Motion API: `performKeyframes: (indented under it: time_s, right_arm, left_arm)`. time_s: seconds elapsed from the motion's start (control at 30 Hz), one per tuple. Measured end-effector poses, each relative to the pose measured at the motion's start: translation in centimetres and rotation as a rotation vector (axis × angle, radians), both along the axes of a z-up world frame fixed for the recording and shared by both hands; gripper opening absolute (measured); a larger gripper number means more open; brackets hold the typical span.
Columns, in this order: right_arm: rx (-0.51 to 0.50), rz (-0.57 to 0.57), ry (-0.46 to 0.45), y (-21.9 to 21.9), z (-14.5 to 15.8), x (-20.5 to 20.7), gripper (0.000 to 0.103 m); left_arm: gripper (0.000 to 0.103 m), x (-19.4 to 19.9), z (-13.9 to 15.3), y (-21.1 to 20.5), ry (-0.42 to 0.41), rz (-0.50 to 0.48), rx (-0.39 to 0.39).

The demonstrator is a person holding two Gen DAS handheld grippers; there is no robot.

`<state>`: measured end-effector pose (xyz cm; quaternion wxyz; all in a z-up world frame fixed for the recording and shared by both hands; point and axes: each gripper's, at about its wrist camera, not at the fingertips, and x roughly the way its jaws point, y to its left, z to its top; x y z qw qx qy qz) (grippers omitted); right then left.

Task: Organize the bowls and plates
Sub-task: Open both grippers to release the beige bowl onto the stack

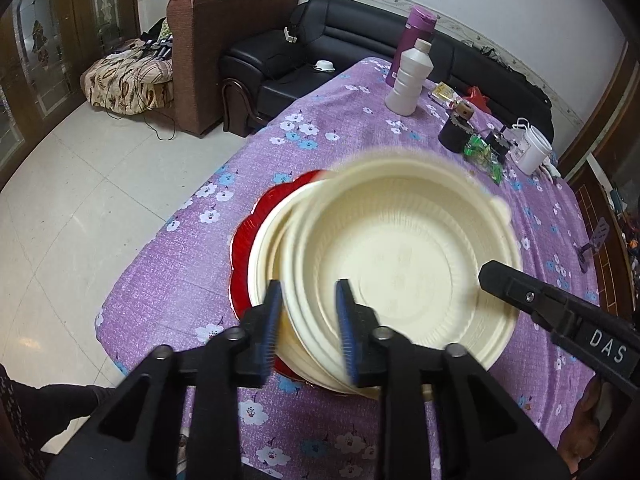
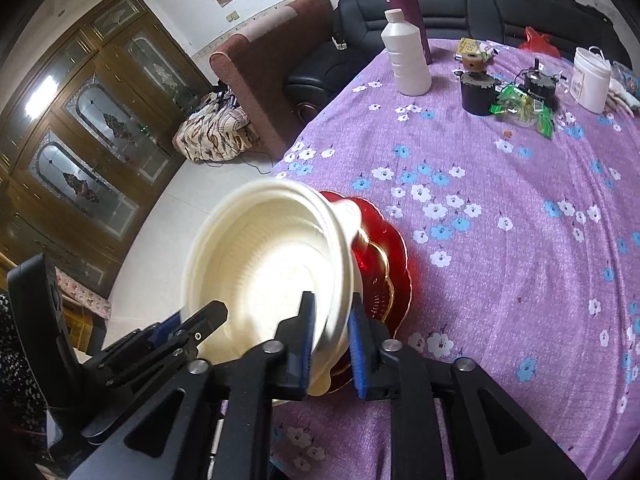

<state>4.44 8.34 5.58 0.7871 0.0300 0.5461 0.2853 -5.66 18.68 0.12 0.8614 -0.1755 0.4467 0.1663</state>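
A cream plastic bowl sits tilted and blurred on a stack of cream bowls, which rests on a red scalloped plate on the purple floral tablecloth. My left gripper straddles the near rims with a gap between its blue pads and the bowls, so it is open. The right gripper's tip is at the bowl's right rim. In the right wrist view the right gripper stands open around the bowl's rim, above the red plate. The left gripper is at the bowl's left.
At the table's far end stand a white bottle, a purple flask, a black cylinder, green wrappers and a white tub. The table edge runs close to the plate's left, above tiled floor.
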Motion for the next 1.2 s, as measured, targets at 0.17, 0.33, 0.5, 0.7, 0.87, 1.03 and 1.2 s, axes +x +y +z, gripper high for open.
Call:
performKeyframes:
  time_s: [0.17, 0.33, 0.5, 0.7, 0.87, 1.03, 1.2]
  right_arm:
    - [-0.013, -0.01, -0.047, -0.1, 0.8, -0.4, 0.039]
    - [-0.01, -0.01, -0.06, -0.3, 1.1, -0.6, 0.039]
    - [-0.003, 0.018, -0.116, -0.9, 2.2, -1.8, 0.05]
    - [-0.06, 0.12, -0.29, -2.3, 4.0, -5.2, 0.081]
    - [-0.089, 0.191, -0.359, -3.4, 3.9, -7.8, 0.084]
    - [-0.121, 0.211, -0.398, -4.4, 3.4, -9.1, 0.084]
    - [-0.147, 0.263, -0.435, -4.3, 3.1, -10.0, 0.084]
  left_arm:
    - [0.054, -0.5, 0.7, 0.3, -0.039, 0.036, 0.028]
    - [0.054, -0.6, 0.8, 0.3, -0.038, 0.042, 0.038]
    - [0.055, -1.5, 1.2, -0.3, -0.059, 0.039, 0.048]
    - [0.076, -3.5, 2.0, -1.6, -0.107, 0.024, 0.072]
    - [0.084, -3.8, 1.5, -2.3, -0.096, 0.003, 0.071]
    - [0.091, -4.1, 1.2, -3.3, -0.097, -0.015, 0.11]
    - [0.103, -4.0, 1.0, -3.8, -0.088, -0.018, 0.138]
